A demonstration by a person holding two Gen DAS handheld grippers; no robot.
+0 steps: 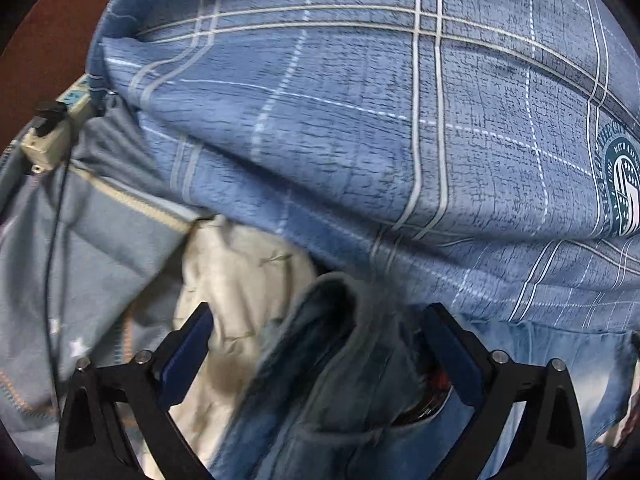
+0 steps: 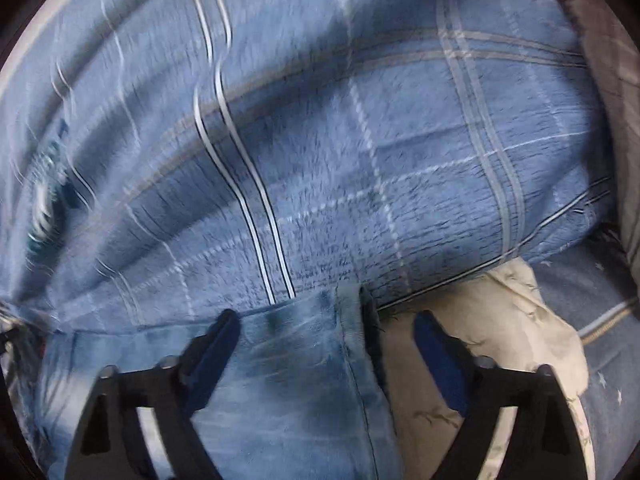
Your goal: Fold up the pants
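Observation:
The pants are faded blue jeans. In the left wrist view a bunched, raised fold of the jeans [image 1: 340, 360] stands between the fingers of my left gripper [image 1: 320, 312], which is open around it. In the right wrist view the jeans [image 2: 288, 380] lie flat with a stitched side seam running down them. My right gripper [image 2: 326, 320] is open, its fingers straddling the jeans' edge. The left finger is over the denim, the right finger [image 2: 436, 344] over cream cloth.
A blue plaid quilt [image 1: 360, 120] with a round teal emblem [image 1: 624, 192] fills the area beyond the jeans in both views [image 2: 320, 140]. A cream cloth [image 1: 224, 280] lies beside the jeans [image 2: 480, 320]. A power strip [image 1: 56, 124] with a black cable sits at far left.

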